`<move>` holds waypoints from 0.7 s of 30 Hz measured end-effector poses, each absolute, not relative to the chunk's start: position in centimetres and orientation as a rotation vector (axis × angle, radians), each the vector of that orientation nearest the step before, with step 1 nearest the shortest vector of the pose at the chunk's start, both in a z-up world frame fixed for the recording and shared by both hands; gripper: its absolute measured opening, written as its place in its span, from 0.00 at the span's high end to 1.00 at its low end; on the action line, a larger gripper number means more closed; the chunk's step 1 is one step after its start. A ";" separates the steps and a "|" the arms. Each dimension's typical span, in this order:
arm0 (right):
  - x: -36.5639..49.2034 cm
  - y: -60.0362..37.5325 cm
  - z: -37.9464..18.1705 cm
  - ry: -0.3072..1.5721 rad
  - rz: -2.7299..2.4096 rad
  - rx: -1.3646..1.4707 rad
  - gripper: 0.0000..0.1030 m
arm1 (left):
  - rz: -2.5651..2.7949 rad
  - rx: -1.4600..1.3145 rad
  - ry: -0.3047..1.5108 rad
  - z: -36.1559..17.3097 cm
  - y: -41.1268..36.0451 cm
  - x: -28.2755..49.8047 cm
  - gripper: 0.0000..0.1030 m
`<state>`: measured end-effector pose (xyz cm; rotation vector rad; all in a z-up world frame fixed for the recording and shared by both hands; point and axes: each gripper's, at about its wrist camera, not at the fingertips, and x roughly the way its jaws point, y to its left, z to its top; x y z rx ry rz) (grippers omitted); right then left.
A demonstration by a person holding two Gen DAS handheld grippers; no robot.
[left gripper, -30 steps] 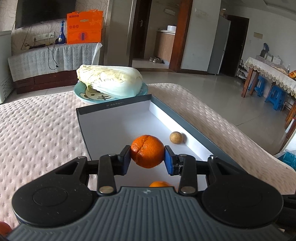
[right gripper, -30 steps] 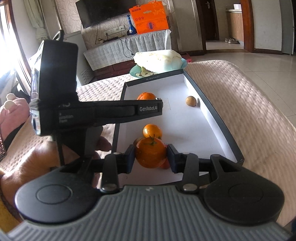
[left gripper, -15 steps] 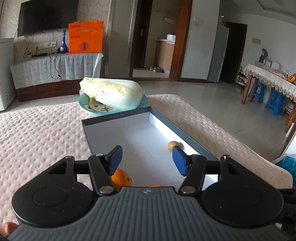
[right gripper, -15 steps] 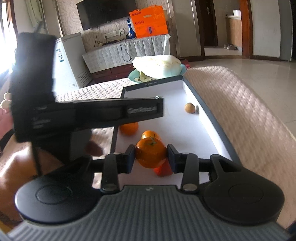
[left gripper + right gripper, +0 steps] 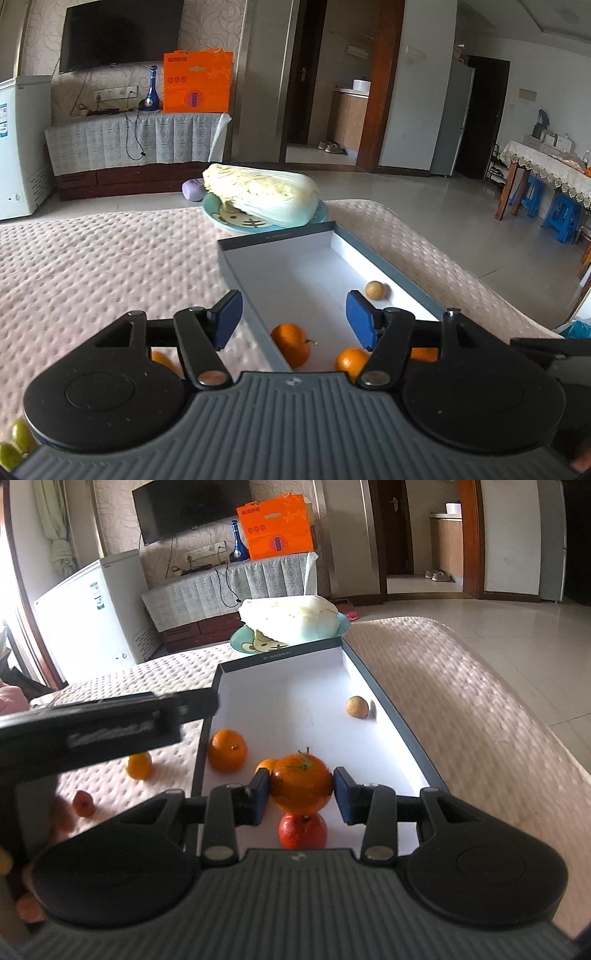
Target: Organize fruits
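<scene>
Blue pads (image 5: pixel 341 794) of the right gripper (image 5: pixel 301 794) press on either side of a stemmed orange (image 5: pixel 301 784), jaws narrowed to the fruit's width and holding it clear above the near end of the tray (image 5: pixel 279 653). Directly under it, on the white tray floor, sits a red fruit (image 5: pixel 303 830), and a smaller orange (image 5: pixel 266 765) peeks out just behind the held one on its left. Further left, close to the tray's left wall, lies another orange (image 5: pixel 228 750); a small brown round fruit (image 5: pixel 357 706) rests well apart near the right wall. The left gripper (image 5: pixel 291 319) has nothing between its blue pads (image 5: pixel 358 319); its jaws are opening, already spread wide, and they straddle the tray's left wall, one pad over the pink dotted cloth (image 5: pixel 92 258) and the other over the tray floor. Below and beyond that gap, in the left wrist view, the orange by the wall shows with its short stem pointing right, and the smaller orange sits to its right. Outside the tray on the cloth, the right wrist view shows a loose orange (image 5: pixel 139 766) near the left wall and a small red fruit (image 5: pixel 83 804) further out, partly blurred behind the dark body of the other gripper. Two green round fruits (image 5: pixel 14 443) show at the lower left corner of the left wrist view. Past the tray's far end, touching or just beside it, a napa cabbage (image 5: pixel 266 197) lies on a teal plate (image 5: pixel 321 216).
</scene>
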<state>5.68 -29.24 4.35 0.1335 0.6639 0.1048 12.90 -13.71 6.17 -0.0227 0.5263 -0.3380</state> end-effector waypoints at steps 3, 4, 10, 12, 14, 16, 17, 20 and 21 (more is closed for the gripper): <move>5.9 -28.8 4.3 0.661 0.108 0.135 0.60 | -0.331 -0.016 0.522 6.6 -12.9 11.8 0.32; 5.9 -28.7 4.3 0.660 0.108 0.136 0.60 | -0.330 -0.014 0.520 6.7 -12.6 11.4 0.31; 7.2 -28.6 3.9 0.674 0.083 0.152 0.60 | -0.295 0.020 0.526 6.8 -10.9 9.0 0.30; 8.1 -28.5 3.4 0.691 0.063 0.161 0.59 | -0.280 0.031 0.533 6.5 -10.3 8.4 0.30; 8.6 -28.5 3.2 0.695 0.033 0.173 0.56 | -0.268 0.039 0.537 6.4 -9.8 7.7 0.30; 8.8 -28.4 3.1 0.700 0.022 0.204 0.52 | -0.252 0.046 0.540 6.3 -9.1 7.0 0.30; 8.8 -28.3 3.1 0.699 0.020 0.220 0.51 | -0.246 0.045 0.542 6.3 -8.7 6.7 0.30; 8.7 -27.5 3.4 0.678 0.014 0.227 0.51 | -0.219 0.030 0.554 6.1 -7.5 6.0 0.30; 8.6 -27.1 3.5 0.670 0.010 0.222 0.51 | -0.210 0.024 0.557 6.1 -7.1 5.7 0.30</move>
